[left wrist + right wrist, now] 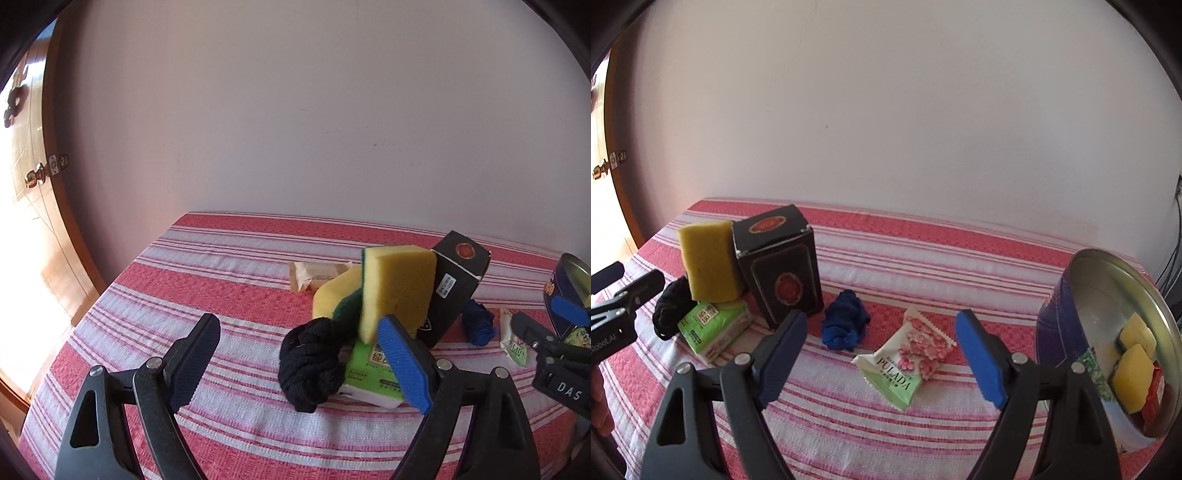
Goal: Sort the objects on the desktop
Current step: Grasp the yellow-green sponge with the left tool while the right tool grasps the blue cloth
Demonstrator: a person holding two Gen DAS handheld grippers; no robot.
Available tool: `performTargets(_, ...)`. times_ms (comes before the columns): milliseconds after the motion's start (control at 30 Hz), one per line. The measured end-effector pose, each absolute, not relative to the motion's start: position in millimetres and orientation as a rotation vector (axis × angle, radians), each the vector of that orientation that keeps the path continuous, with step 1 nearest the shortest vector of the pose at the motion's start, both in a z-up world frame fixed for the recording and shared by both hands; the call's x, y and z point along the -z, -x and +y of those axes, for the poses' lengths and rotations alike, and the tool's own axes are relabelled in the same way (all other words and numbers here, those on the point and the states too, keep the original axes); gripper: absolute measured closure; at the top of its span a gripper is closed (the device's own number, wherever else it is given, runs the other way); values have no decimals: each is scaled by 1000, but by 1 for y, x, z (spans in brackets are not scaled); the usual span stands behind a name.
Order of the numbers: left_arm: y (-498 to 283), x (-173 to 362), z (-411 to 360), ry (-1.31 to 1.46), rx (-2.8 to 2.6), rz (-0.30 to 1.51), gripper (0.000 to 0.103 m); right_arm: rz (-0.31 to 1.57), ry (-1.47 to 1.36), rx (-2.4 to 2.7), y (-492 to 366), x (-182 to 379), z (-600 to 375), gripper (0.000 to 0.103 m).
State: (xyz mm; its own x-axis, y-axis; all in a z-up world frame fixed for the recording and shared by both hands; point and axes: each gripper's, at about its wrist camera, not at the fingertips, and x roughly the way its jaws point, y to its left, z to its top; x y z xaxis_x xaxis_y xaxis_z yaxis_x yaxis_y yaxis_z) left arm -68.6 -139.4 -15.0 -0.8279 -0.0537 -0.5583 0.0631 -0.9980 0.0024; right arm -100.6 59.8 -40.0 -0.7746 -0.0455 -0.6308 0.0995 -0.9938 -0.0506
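Sponge [709, 260] leans on the black box [781, 264] at ten o'clock, propped upright. Left gripper [299, 363] and right gripper [882, 354] gape empty; PULADA snack packet [905, 360] lies between right's fingers, tin [1108, 332] at three o'clock likely awaiting it.

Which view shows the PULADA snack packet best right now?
Right wrist view: the PULADA packet lies whole and readable between the open fingers. Left wrist view catches only a sliver of it at the right edge, behind the other gripper.

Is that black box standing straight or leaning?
Leaning. The black box tilts toward the yellow sponge beside it; its top edges slant.
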Motion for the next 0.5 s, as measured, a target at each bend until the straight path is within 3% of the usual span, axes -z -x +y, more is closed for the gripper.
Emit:
performTargets(300,121,15,-101,-963,2940,-108,14,366,-1187,2769,147,73,33,22)
performTargets(433,135,21,-100,-1002,2956,-56,14,239,-1267,2681,159,80,40,63)
performTargets(500,143,27,-100,-1046,2993,9,14,198,-1268,2665,159,80,45,66)
